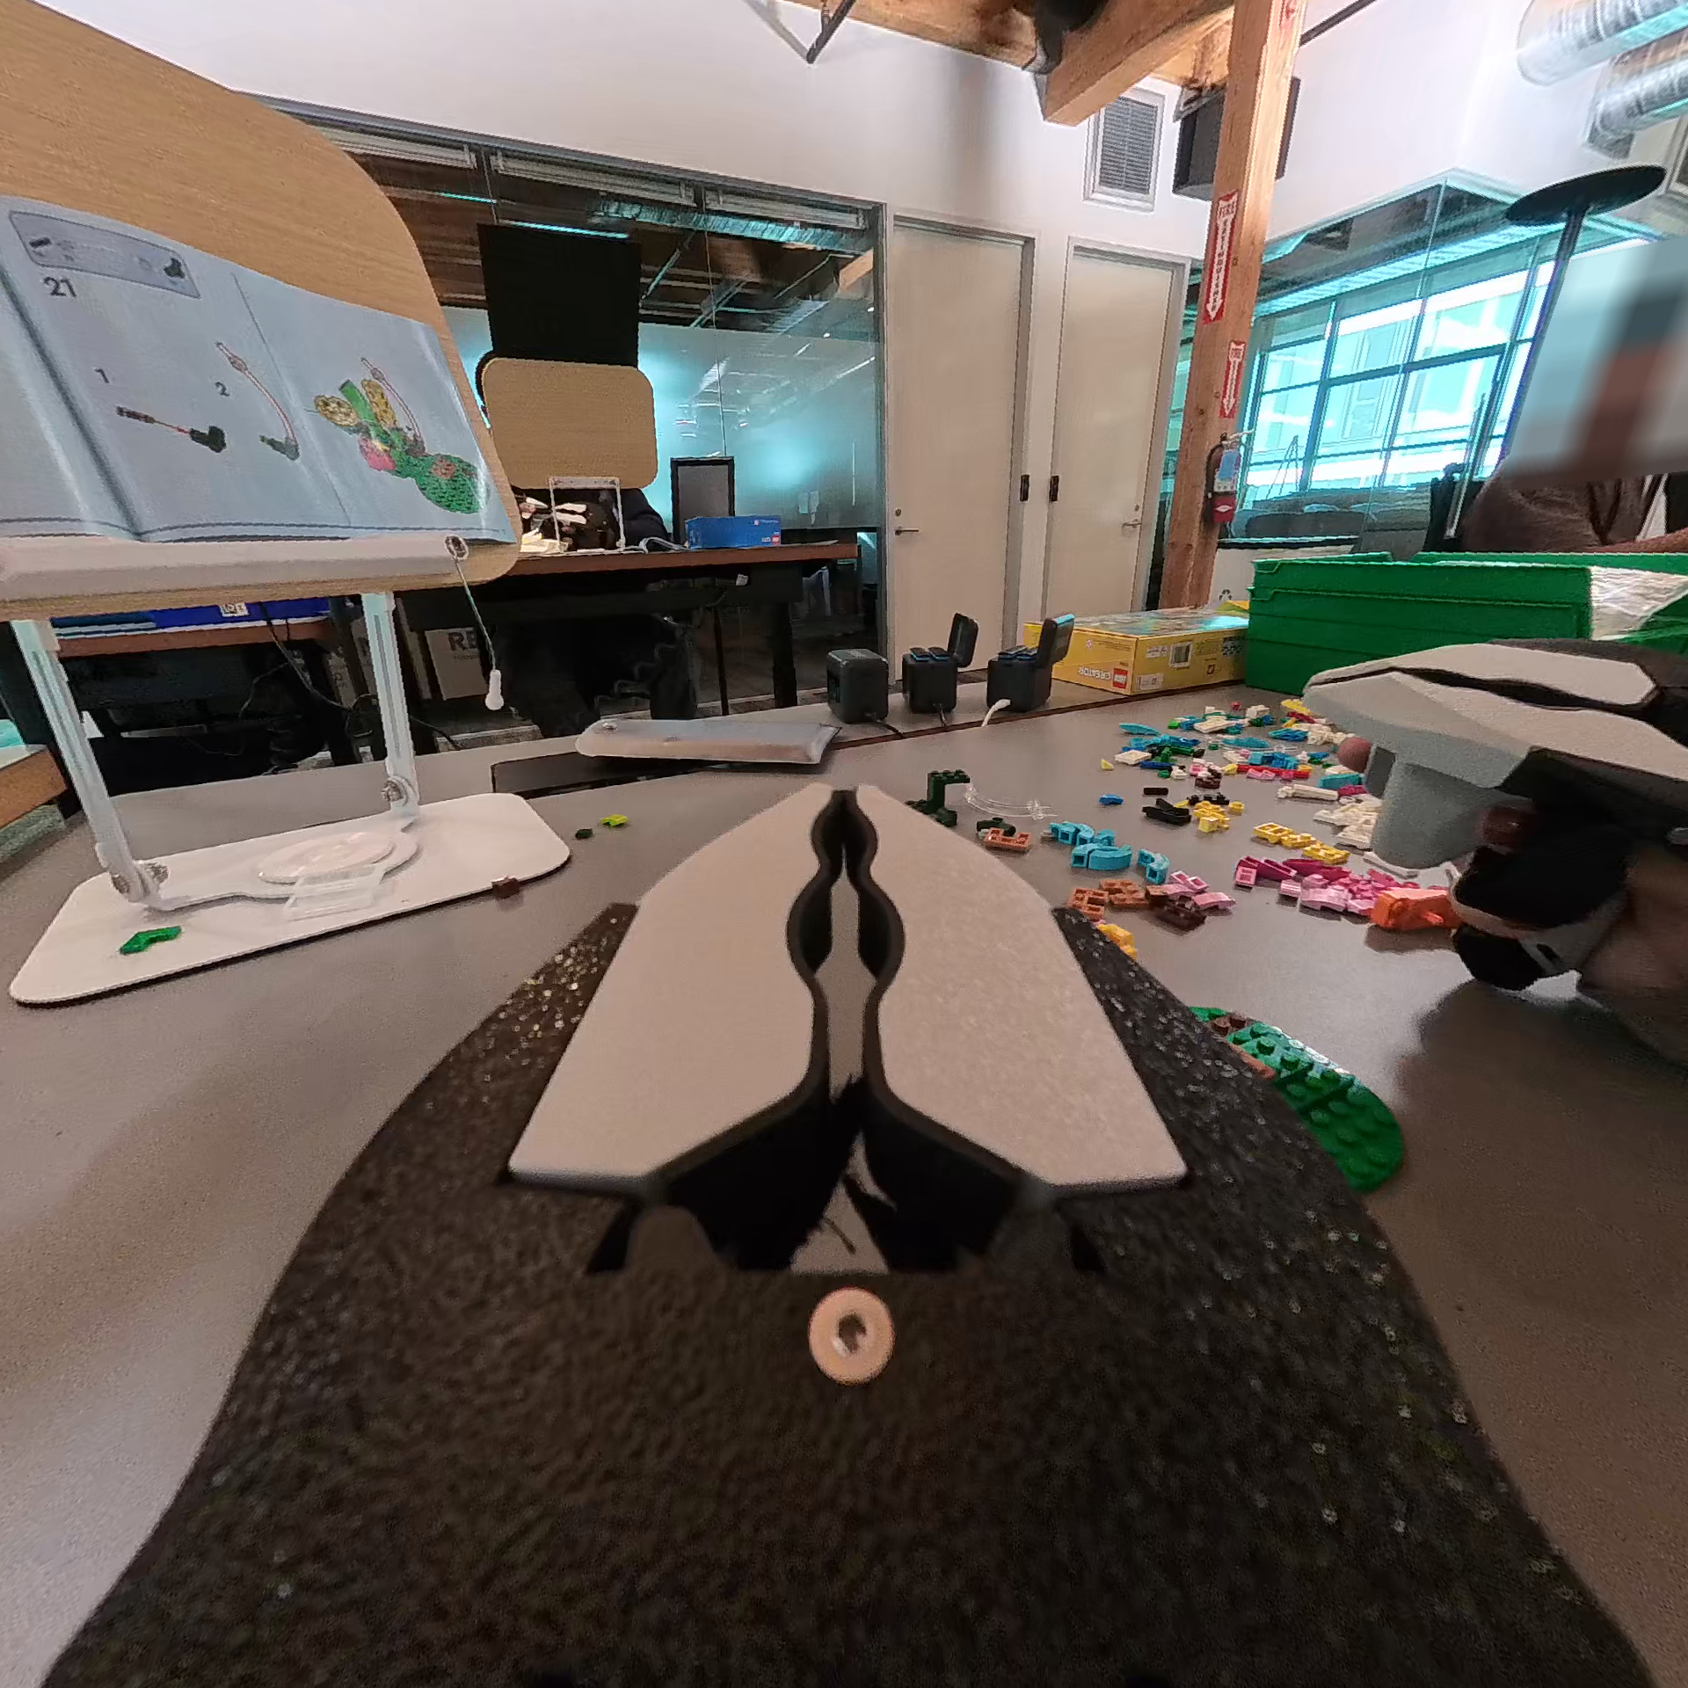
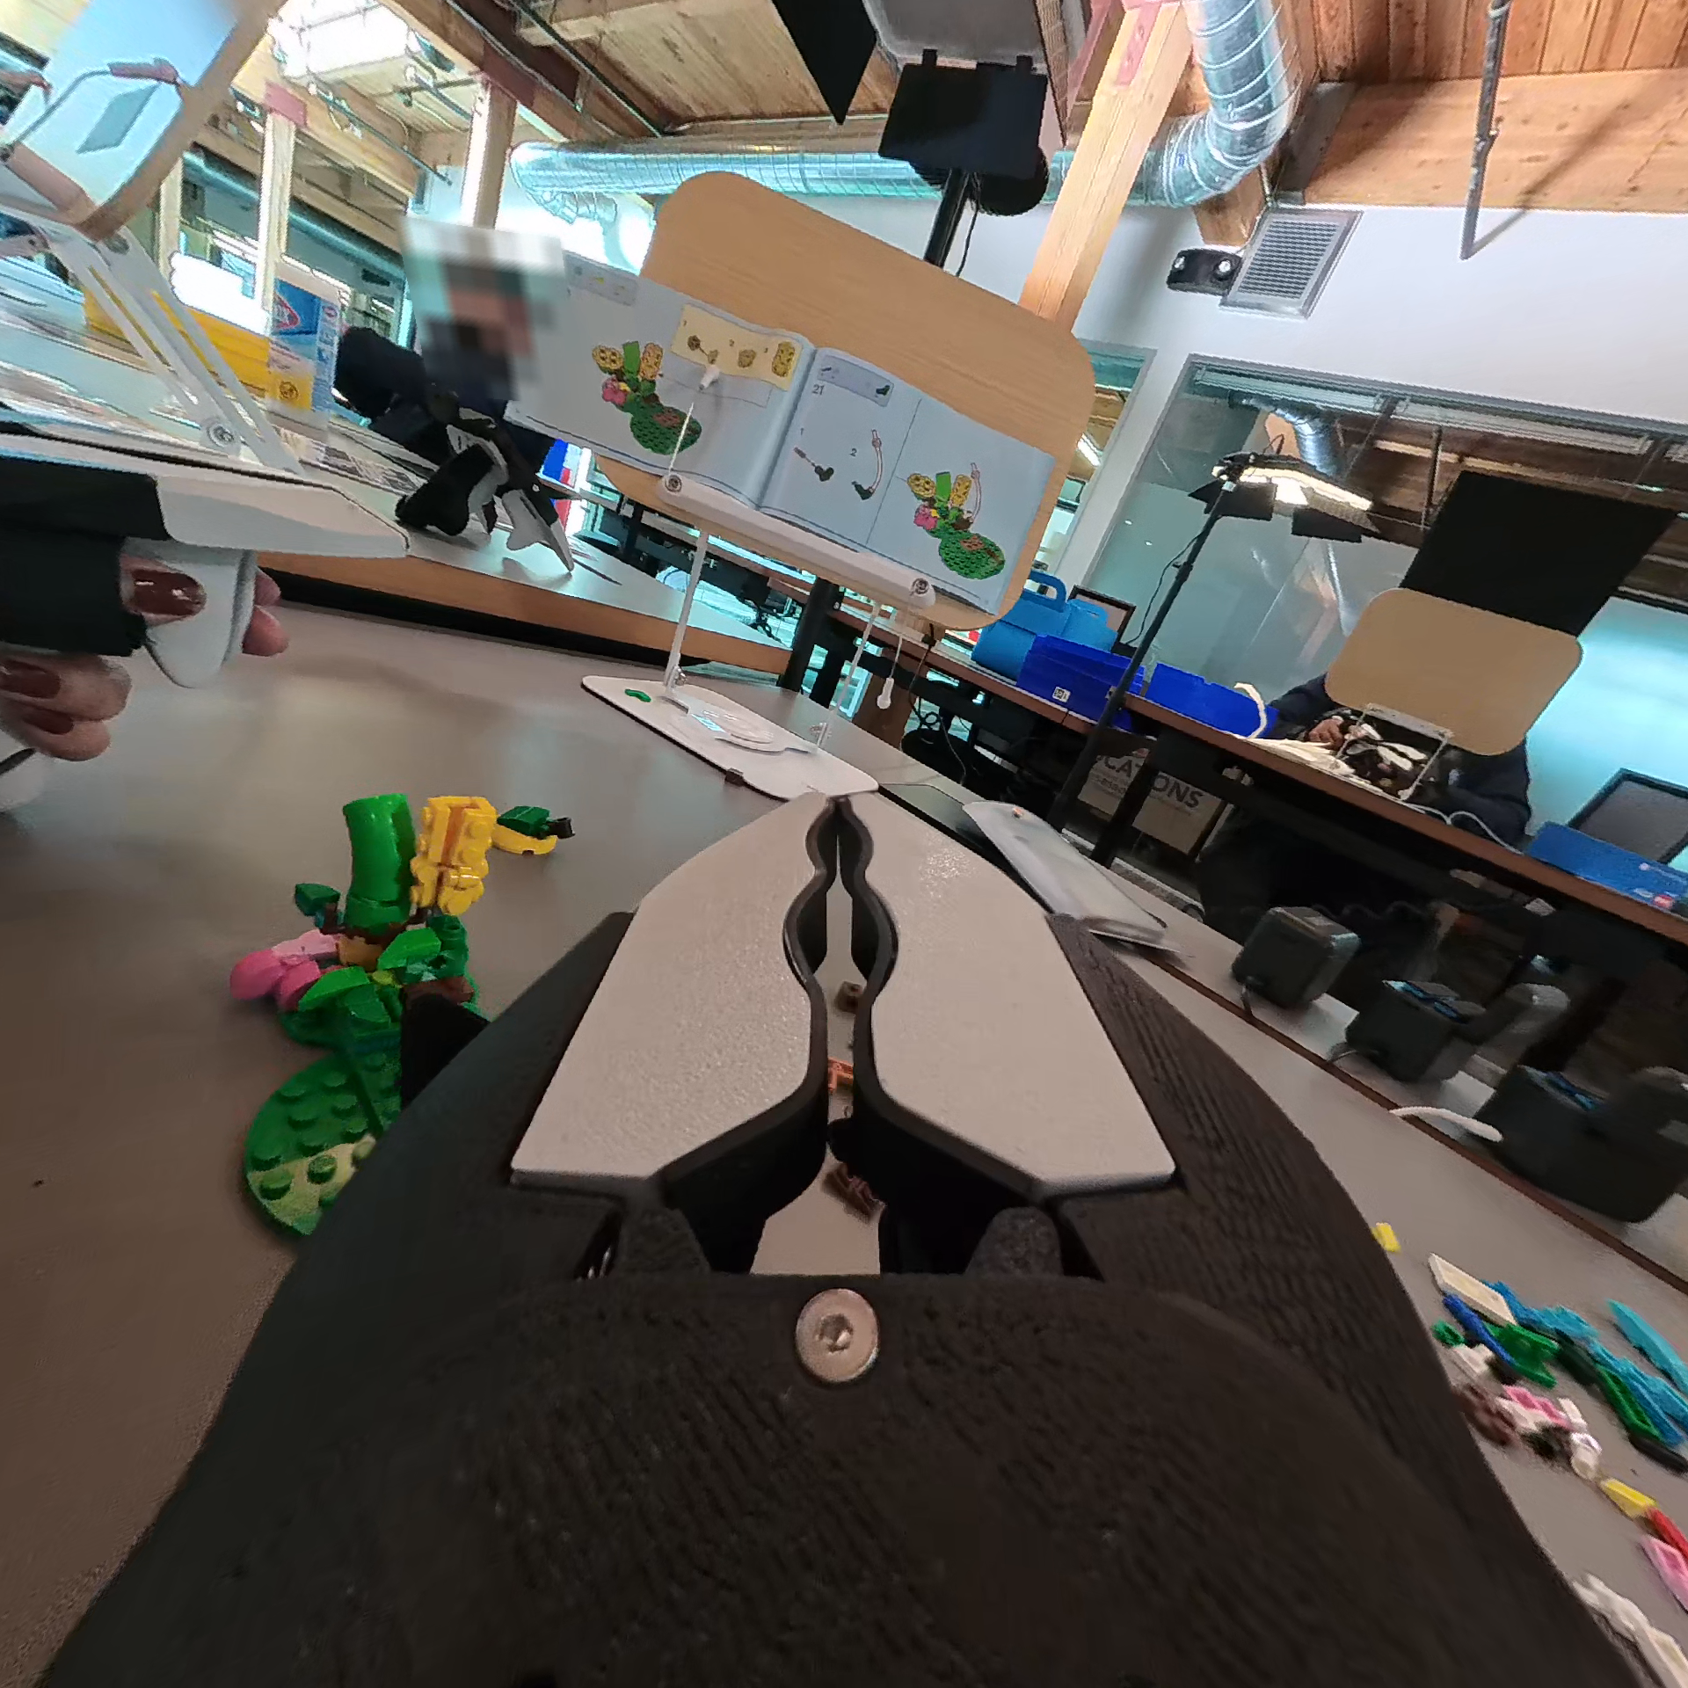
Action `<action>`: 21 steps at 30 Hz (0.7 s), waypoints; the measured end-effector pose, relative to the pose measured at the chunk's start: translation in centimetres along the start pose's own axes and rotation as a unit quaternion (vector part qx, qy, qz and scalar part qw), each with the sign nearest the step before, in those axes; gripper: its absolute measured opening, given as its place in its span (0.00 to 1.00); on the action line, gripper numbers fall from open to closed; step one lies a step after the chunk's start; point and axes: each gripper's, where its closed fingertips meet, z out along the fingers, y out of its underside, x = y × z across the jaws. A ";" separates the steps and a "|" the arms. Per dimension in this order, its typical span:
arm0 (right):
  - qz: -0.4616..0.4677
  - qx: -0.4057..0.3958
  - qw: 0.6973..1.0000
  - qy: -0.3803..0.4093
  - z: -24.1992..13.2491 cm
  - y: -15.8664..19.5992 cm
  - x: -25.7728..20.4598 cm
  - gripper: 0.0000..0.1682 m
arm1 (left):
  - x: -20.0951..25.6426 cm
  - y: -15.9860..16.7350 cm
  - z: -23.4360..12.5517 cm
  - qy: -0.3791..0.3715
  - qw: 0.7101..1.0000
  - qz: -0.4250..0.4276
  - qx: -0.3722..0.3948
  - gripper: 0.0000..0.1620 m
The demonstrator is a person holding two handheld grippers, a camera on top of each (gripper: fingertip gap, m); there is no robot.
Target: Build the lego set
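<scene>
Your left gripper (image 1: 845, 804) hides most of the green model (image 1: 1324, 1096), leaving only a plate edge showing. The booklet (image 1: 228, 411) is cut off at the left edge. In the right wrist view the loose bricks (image 2: 1571, 1379) blur at the corner, their shapes too smeared to tell.

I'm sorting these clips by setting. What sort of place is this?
Probably an open-plan office or lab workspace: long desks, glass-walled rooms, exposed ducting and timber posts. Loose bricks cover the grey table.

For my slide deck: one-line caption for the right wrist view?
Shut right gripper empty above the table, partly built green lego model to its left, instruction booklet ahead.
</scene>
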 end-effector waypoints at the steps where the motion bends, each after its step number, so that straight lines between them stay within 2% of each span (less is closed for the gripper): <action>1: 0.001 -0.001 1.000 0.002 0.0 0.0 0.1 0.00 | 0.0 0.0 0.0 0.000 1.000 0.001 -0.001 0.00; 6: 0.001 0.001 1.000 -0.002 0.0 0.0 -0.1 0.00 | 0.1 0.0 0.0 0.000 1.000 0.006 0.000 0.00; 21: -0.086 -0.002 0.995 -0.041 0.0 0.0 -2.6 0.00 | 0.2 0.0 0.0 0.003 1.000 0.008 0.002 0.00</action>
